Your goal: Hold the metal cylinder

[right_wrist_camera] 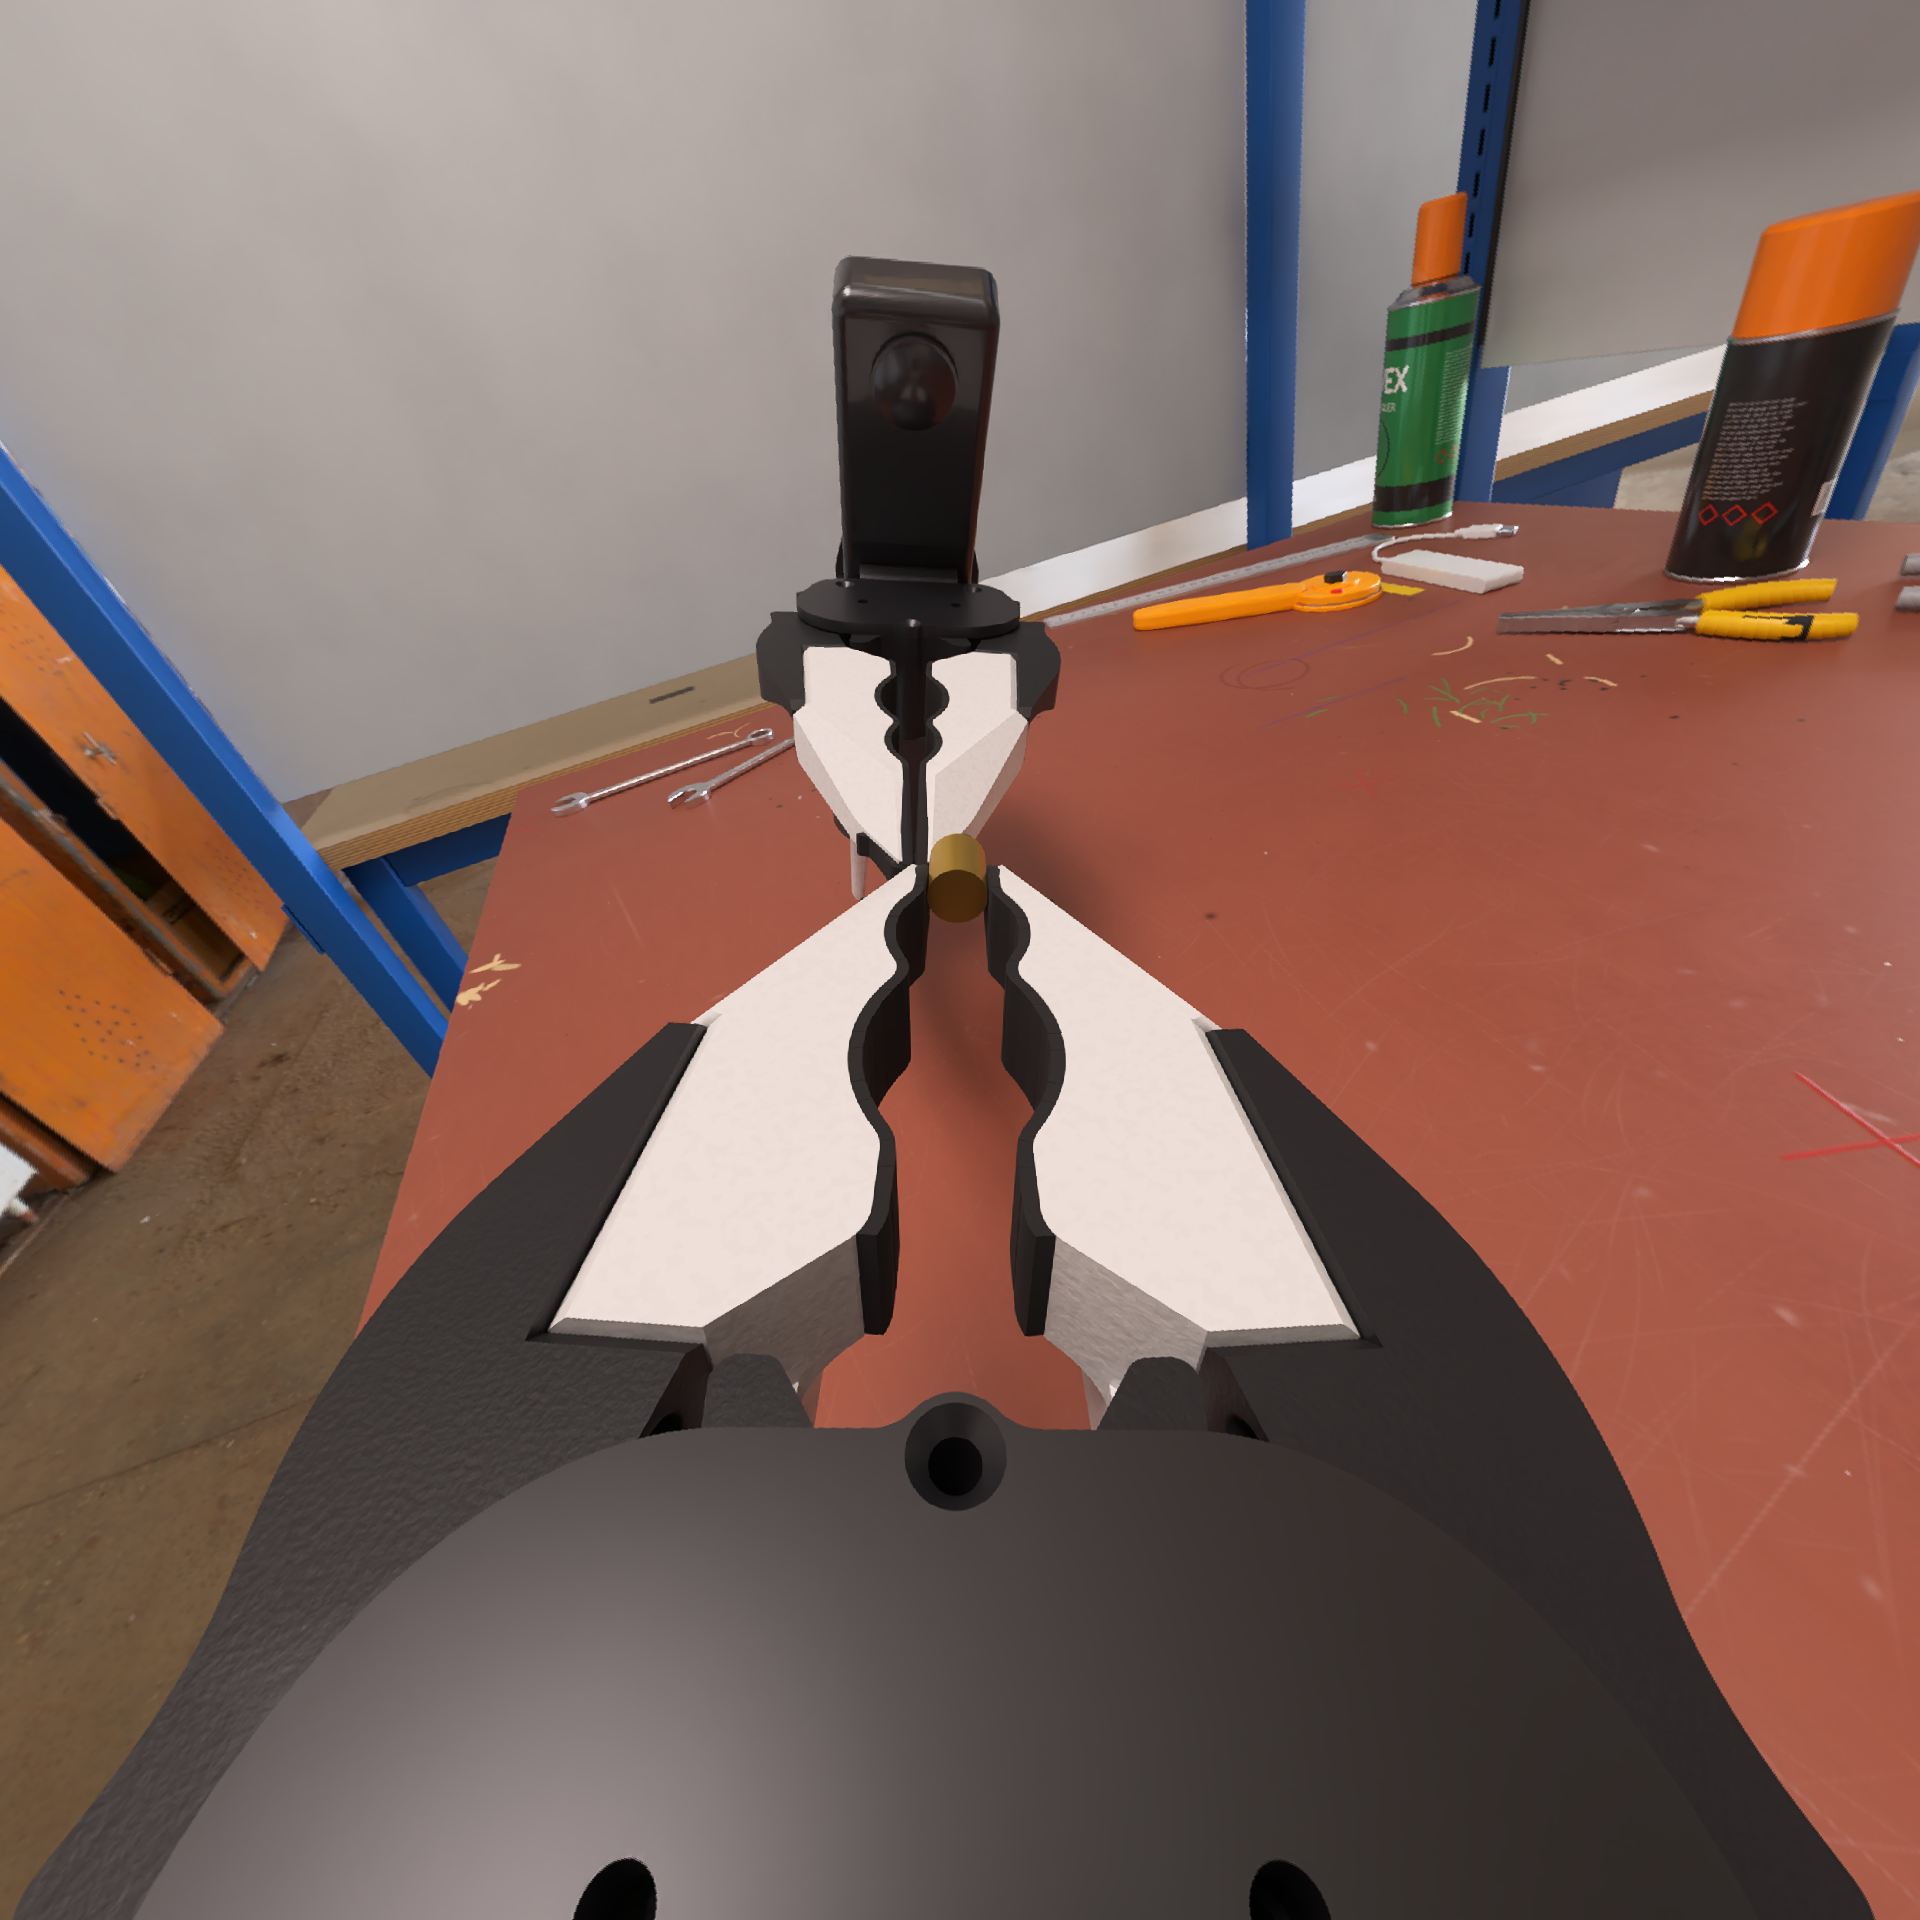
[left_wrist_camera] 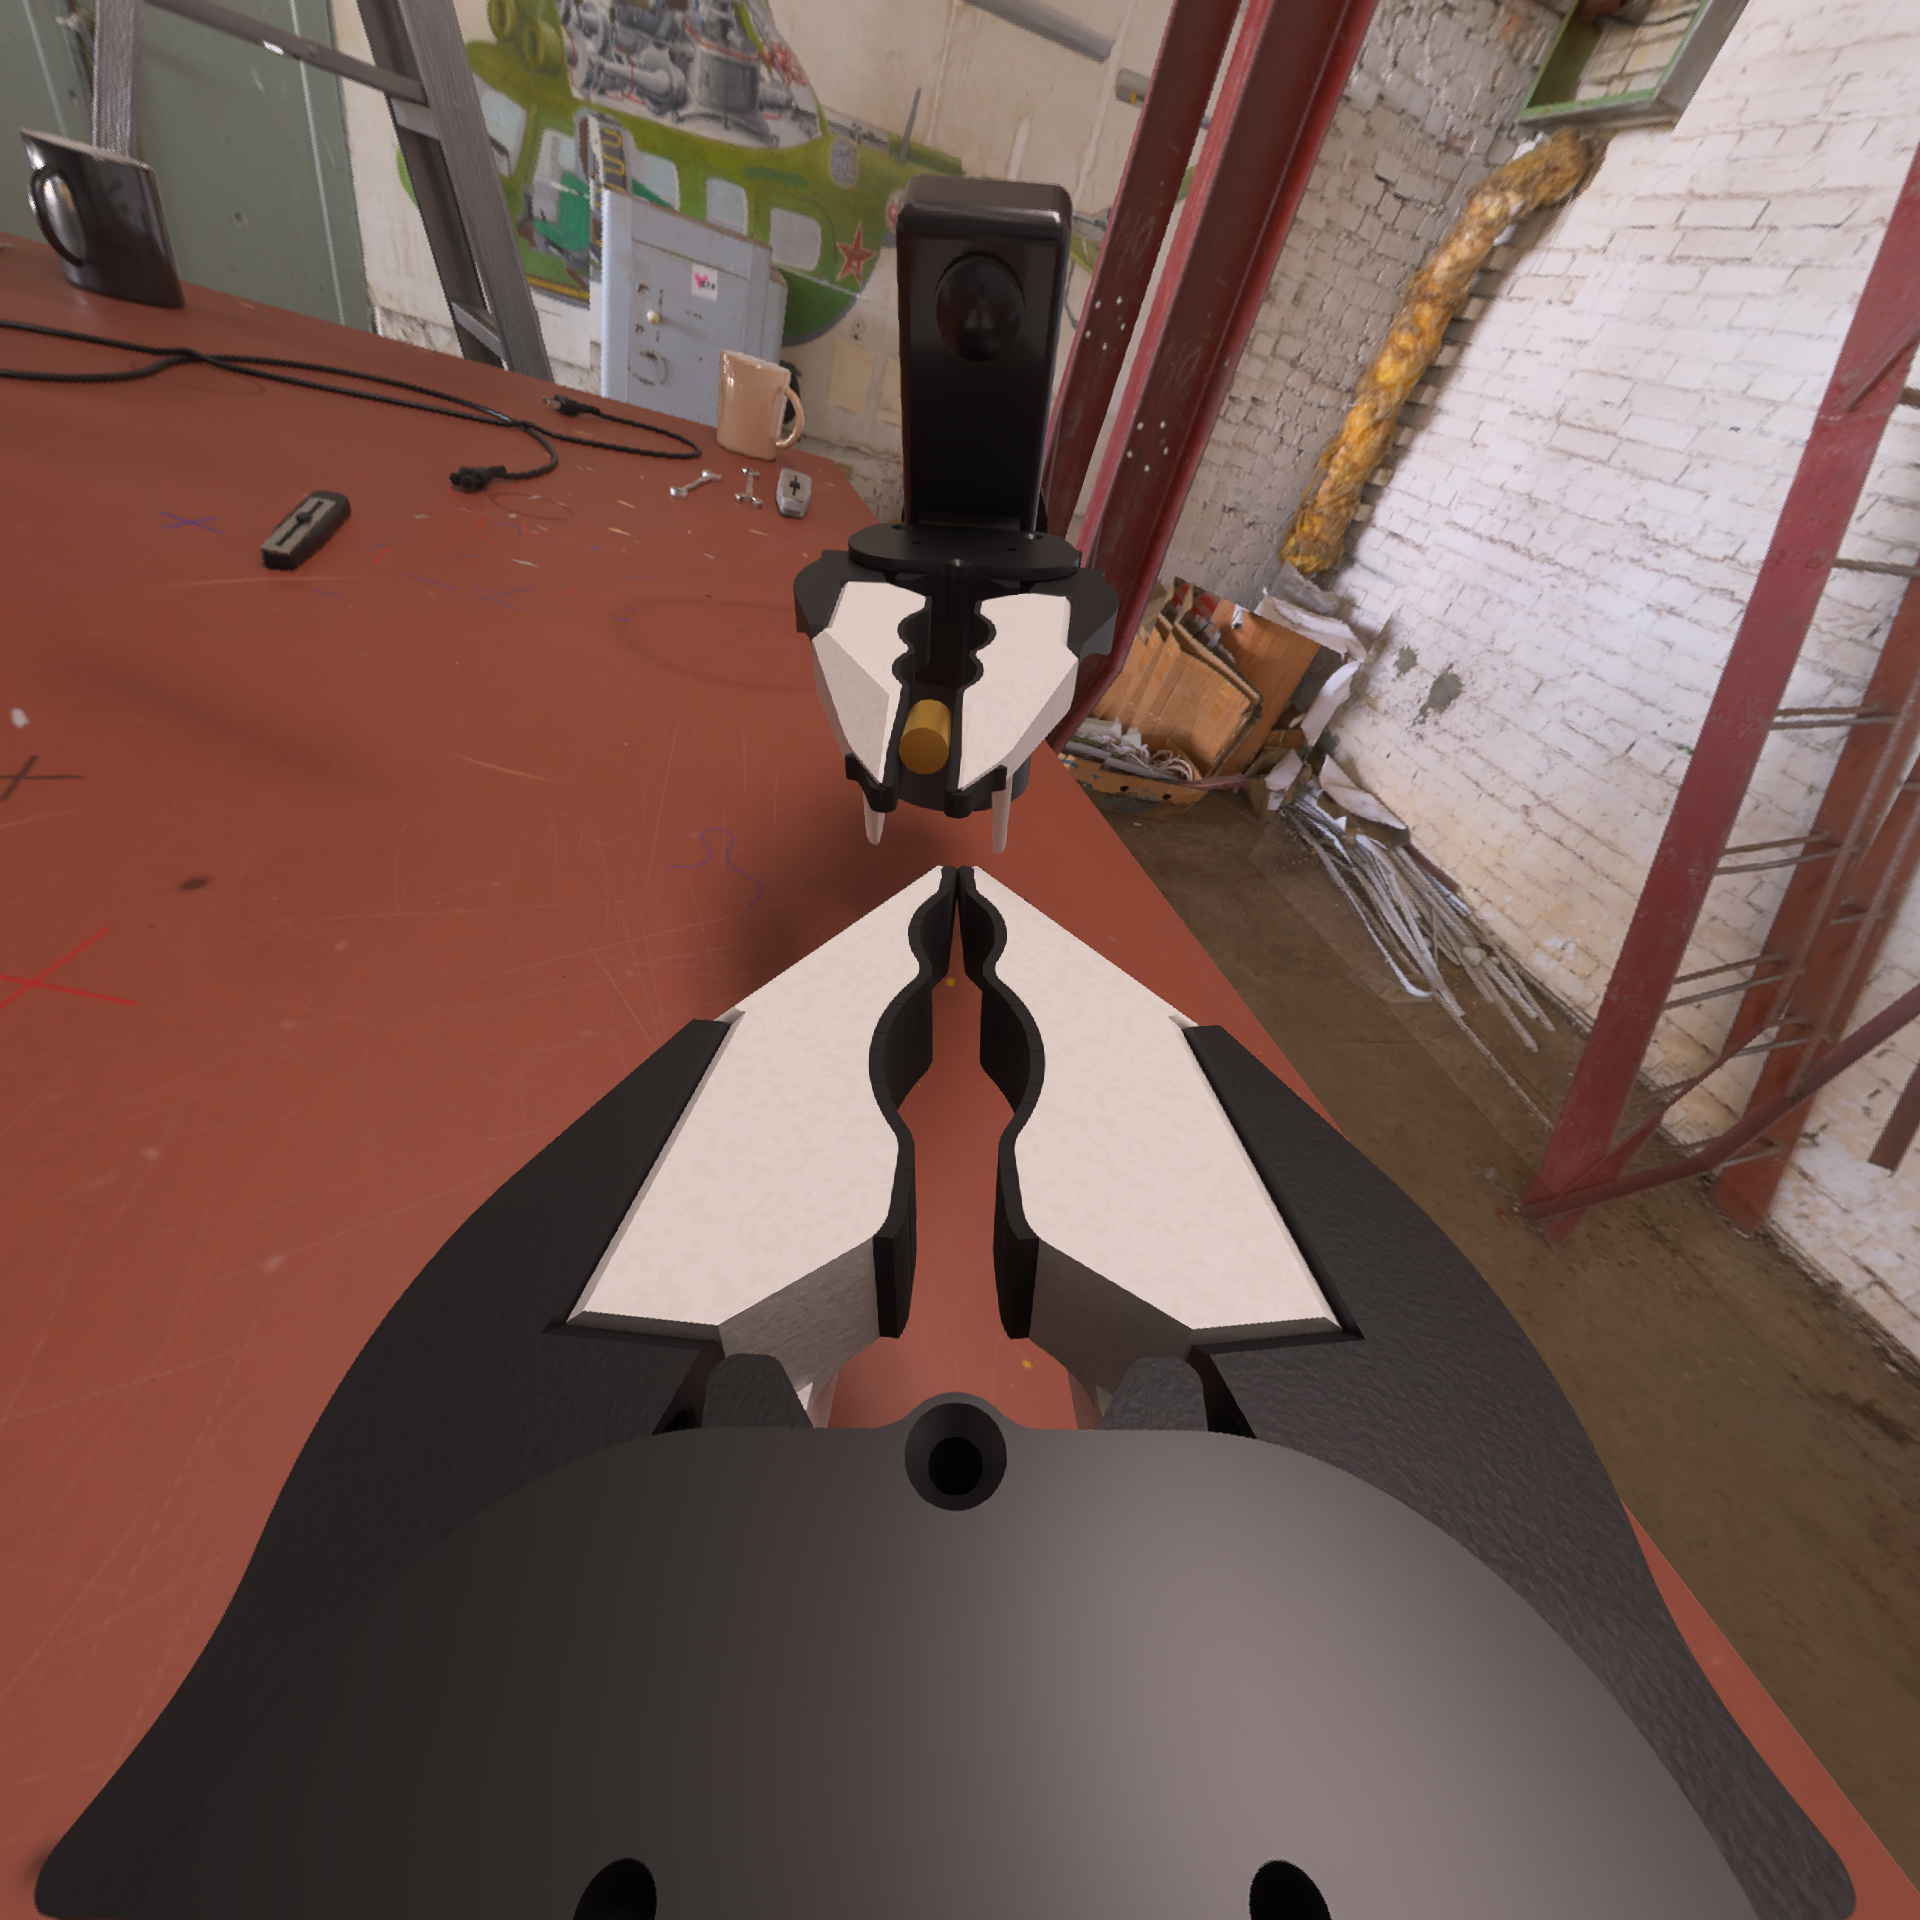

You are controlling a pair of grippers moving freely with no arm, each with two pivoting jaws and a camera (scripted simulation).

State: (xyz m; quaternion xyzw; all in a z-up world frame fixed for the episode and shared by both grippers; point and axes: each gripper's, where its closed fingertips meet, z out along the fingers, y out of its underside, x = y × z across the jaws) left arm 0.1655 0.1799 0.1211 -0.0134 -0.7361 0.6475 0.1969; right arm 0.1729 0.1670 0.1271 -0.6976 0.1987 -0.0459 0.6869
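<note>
The right gripper [right_wrist_camera: 954, 883] pinches the brass cylinder [right_wrist_camera: 956, 878] at its fingertips, above the red table [right_wrist_camera: 1351, 935]. Facing it, just beside, the left gripper [left_wrist_camera: 956, 873] has its fingers pressed together, holding nothing.

Bright, even light fills both views; a soft shadow falls on the table [left_wrist_camera: 312, 935] toward 9 o'clock, straight lines bow at the edges, focus sharp throughout.

Workshop: wrenches [right_wrist_camera: 665, 774], pliers [right_wrist_camera: 1714, 613] (scratched red bench [right_wrist_camera: 1455, 935]).
</note>
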